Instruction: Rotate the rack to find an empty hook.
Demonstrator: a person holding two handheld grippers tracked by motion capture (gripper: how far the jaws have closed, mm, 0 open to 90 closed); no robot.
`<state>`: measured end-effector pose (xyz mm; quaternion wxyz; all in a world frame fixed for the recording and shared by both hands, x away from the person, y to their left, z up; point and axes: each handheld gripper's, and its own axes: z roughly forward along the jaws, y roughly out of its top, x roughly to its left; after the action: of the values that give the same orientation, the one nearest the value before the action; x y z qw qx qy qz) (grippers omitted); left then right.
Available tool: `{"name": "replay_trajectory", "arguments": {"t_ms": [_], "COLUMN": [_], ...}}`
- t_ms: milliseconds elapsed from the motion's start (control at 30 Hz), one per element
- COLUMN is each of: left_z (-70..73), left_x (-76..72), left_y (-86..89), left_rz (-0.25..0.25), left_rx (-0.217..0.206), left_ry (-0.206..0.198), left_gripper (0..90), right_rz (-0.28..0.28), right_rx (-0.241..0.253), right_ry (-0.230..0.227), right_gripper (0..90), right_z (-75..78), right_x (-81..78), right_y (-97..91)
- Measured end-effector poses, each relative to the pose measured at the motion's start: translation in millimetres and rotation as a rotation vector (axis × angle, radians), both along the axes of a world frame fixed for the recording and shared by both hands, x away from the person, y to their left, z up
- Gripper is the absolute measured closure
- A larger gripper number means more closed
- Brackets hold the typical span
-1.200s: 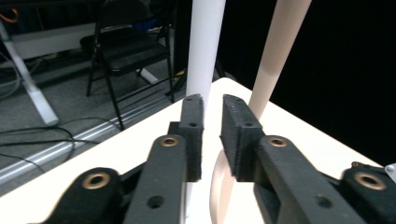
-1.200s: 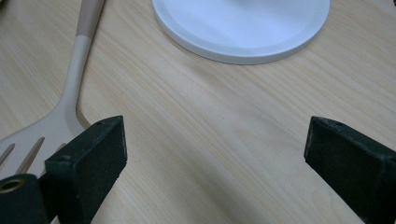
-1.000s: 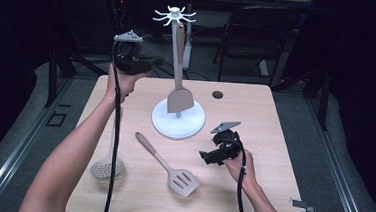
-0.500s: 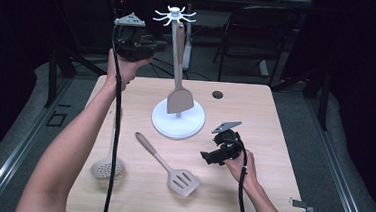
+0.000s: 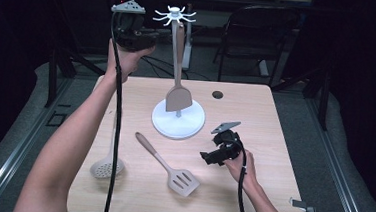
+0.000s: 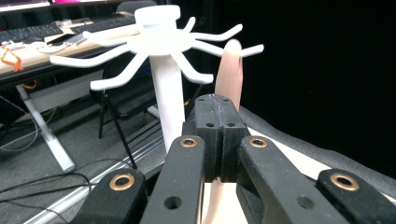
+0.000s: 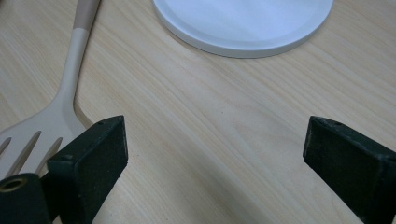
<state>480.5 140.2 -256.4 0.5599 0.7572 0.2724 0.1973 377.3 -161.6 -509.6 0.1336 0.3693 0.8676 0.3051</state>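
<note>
Left gripper (image 5: pixel 153 34), jaws together on nothing, beside the rack (image 5: pixel 174 16) top. Turner (image 5: pixel 178 93) hangs from a hook over the base. Risk: gripper bumps a hook, turner drops. Right gripper (image 5: pixel 207 157) apart, low over bench (image 5: pixel 273 142).

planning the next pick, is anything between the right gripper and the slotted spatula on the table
Nothing visible. The right gripper rests open on the table just right of the slotted spatula, with bare wood between its fingers and the blade; the stand's base sits farther back.
</note>
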Motion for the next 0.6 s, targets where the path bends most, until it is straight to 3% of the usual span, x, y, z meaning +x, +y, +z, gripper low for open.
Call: {"name": "replay_trajectory", "arguments": {"t_ms": [333,467,600], "left_z": [3.2,4.2,7.4], "left_x": [-0.3,-5.4,-7.0], "left_y": [-0.5,-3.8,-5.9], "left_rz": [0.01,-0.013,-0.007], "left_rx": [-0.013,0.013,0.004], "left_ry": [-0.015,-0.032,-0.041], "left_gripper": [90.0,90.0,90.0], "right_rz": [0.0,0.003,0.002], "right_rx": [-0.001,-0.007,-0.005], "right_ry": [-0.003,-0.001,-0.001], "right_gripper": [6.4,6.5,6.5], "right_z": [0.3,0.0,-0.5], "right_x": [-0.3,0.1,0.5], "right_y": [-0.1,0.1,0.4]}}
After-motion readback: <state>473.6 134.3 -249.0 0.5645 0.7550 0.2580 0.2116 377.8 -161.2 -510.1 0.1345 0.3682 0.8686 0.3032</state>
